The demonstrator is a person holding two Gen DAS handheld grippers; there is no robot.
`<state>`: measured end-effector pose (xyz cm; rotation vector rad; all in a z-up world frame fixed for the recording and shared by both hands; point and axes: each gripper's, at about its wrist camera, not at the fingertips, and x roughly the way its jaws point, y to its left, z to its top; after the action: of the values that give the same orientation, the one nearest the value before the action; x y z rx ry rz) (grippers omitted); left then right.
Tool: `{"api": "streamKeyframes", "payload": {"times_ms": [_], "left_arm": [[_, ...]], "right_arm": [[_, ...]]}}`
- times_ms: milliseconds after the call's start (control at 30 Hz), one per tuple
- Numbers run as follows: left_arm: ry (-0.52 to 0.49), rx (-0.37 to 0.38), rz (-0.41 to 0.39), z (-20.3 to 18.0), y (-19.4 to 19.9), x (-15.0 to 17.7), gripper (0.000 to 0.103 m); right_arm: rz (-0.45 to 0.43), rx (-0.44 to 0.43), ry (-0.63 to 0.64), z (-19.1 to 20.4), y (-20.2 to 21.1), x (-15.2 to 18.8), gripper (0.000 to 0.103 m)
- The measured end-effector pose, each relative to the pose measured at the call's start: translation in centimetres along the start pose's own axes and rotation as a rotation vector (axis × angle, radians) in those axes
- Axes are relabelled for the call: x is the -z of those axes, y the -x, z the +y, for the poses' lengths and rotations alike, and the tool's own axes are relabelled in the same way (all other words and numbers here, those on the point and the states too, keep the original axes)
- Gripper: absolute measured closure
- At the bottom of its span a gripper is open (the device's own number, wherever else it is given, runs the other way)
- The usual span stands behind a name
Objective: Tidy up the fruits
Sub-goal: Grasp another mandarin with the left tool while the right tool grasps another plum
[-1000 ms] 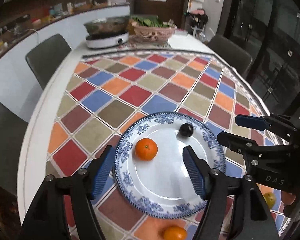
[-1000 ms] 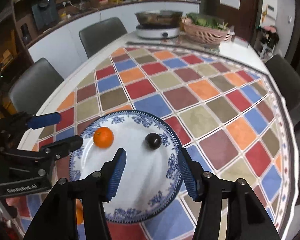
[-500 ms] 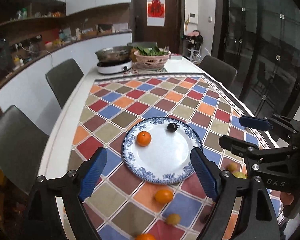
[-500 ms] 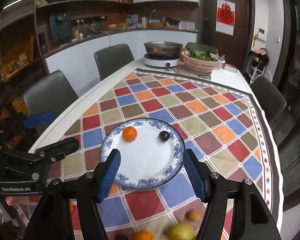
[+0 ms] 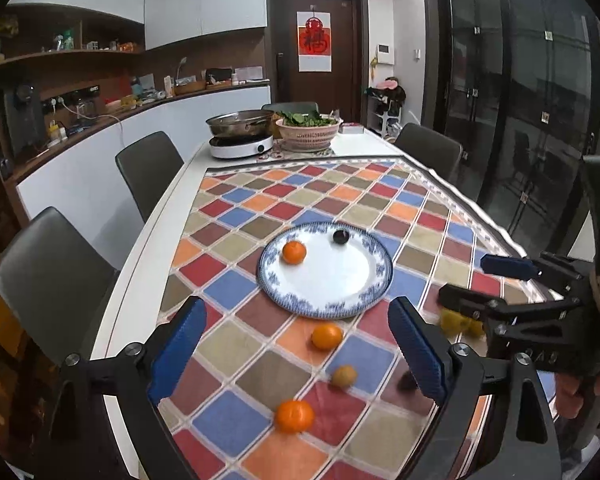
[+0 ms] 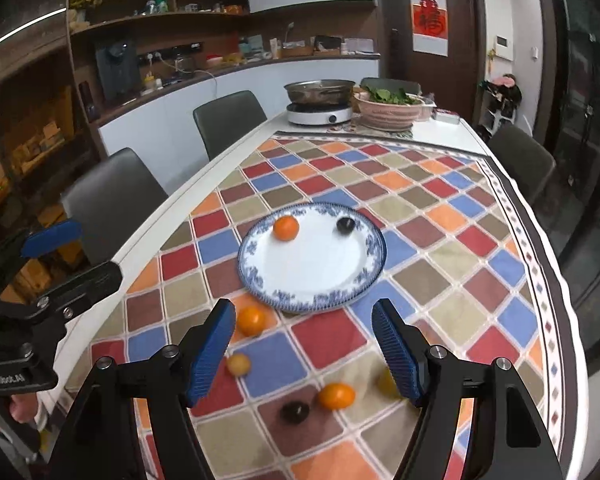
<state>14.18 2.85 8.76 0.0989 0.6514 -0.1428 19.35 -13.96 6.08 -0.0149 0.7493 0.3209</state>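
A blue-rimmed white plate [image 5: 364, 304] [image 6: 260, 276] lies on the checked tablecloth and holds an orange [image 5: 294, 252] [image 6: 286, 228] and a dark plum [image 5: 341, 237] [image 6: 345, 225]. On the cloth in front of the plate lie loose fruits: two oranges [image 5: 326, 336] [image 5: 294, 416], a small yellow-brown fruit [image 5: 343, 376], a dark plum [image 6: 295, 412] and a yellow fruit [image 5: 458, 322]. My left gripper [image 5: 296, 356] is open and empty above the loose fruits. My right gripper [image 6: 304, 354] is open and empty, also above them; it shows at the right of the left wrist view [image 5: 496, 284].
At the far end of the table stand a pan on an induction cooker [image 5: 240, 136] and a pink basket of greens [image 5: 308, 130]. Grey chairs [image 5: 148, 168] line both long sides. The white table edge [image 5: 140, 272] runs along the left.
Both grippers have pulled back and up from the plate. The loose fruits on the cloth in front of the plate have come into view. Both stay open.
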Motion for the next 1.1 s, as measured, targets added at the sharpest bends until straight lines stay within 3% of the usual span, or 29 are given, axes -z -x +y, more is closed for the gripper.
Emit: {"api": "streamKeyframes", "payload": {"times_ms": [567,833,1000,1100], "left_arm": [[0.017,0.013,0.180,1.6,-2.8,6.2,0.010],[0.030,0.037,0.256,1.7,-5.0,7.5,0.010],[0.030,0.047,0.294,1.8,-6.6,8.3,0.011],[0.021,0.051,0.314,1.7,-7.4,8.8,0.013]], "right_arm": [[0.210,0.042,-0.044,1.3,-3.5,5.2,0.032],[0.339,0.021,-0.088,0.8,-6.4,6.9,0.032],[0.370,0.018,-0.098,0.7,-7.4,7.6,0.033],[0.387,0.022,-0.098,0.7,-7.9,7.8,0.040]]}}
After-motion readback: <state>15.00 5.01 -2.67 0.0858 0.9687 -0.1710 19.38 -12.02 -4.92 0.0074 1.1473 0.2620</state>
